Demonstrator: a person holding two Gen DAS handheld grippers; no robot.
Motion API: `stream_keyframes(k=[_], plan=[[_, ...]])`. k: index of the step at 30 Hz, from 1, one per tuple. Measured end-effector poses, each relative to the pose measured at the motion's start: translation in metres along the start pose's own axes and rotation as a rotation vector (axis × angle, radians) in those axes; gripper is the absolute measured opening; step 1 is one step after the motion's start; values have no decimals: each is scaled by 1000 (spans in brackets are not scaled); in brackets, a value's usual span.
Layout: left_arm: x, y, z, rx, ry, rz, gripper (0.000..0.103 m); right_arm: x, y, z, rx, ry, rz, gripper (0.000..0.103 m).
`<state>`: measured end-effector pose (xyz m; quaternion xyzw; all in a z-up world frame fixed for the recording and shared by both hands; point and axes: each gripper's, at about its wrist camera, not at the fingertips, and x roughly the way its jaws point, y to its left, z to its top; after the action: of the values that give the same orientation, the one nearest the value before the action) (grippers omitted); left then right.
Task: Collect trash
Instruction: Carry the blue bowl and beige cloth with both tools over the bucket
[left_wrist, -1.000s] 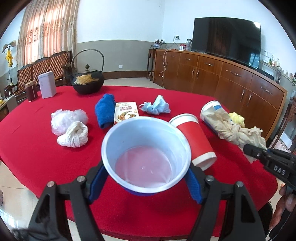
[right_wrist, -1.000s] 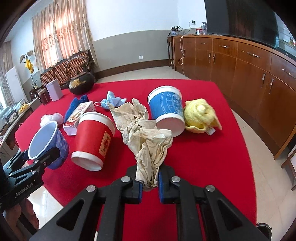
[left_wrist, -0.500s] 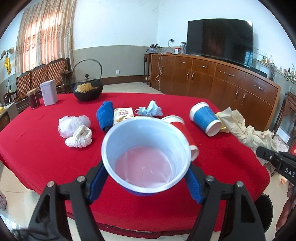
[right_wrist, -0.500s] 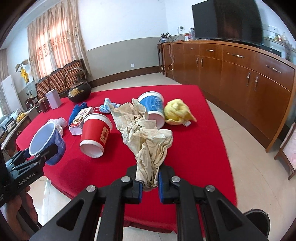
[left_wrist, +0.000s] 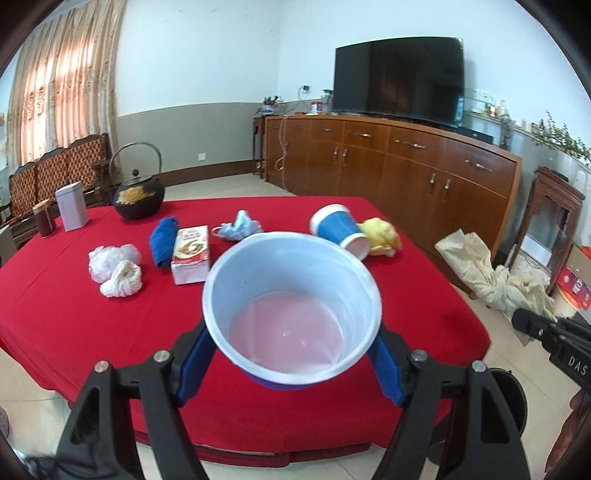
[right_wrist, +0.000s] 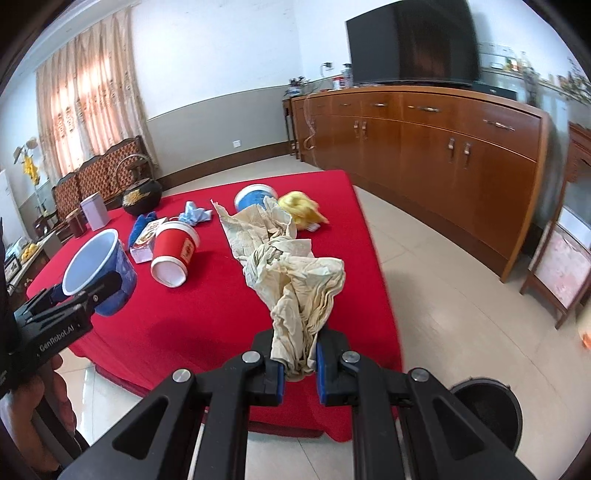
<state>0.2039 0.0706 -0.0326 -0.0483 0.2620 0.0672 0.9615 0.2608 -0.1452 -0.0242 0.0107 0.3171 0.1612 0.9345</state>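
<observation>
My left gripper is shut on a blue paper cup with a white inside, held above the near edge of the red table. It also shows in the right wrist view. My right gripper is shut on a crumpled beige cloth, held off the table's right side; it shows in the left wrist view. A black trash bin stands on the floor at lower right. A red cup and another blue cup lie on the table.
On the table lie a yellow wad, a light blue mask, a small carton, a blue cloth, two white wads, a black kettle and a tin. A wooden sideboard lines the right wall.
Both grippers pulled back and rose from the table, keeping their loads. The beige cloth lifted off the table and moved right. The trash bin came into view below.
</observation>
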Motion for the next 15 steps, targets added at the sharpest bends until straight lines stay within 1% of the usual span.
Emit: stream_keyframes(k=[7, 15], plan=[[-17, -28, -9, 22, -7, -56, 76, -37, -43, -30, 81, -8, -74, 13], [-27, -73, -21, 82, 2, -133, 76, -72, -84, -59, 162, -10, -156, 13]])
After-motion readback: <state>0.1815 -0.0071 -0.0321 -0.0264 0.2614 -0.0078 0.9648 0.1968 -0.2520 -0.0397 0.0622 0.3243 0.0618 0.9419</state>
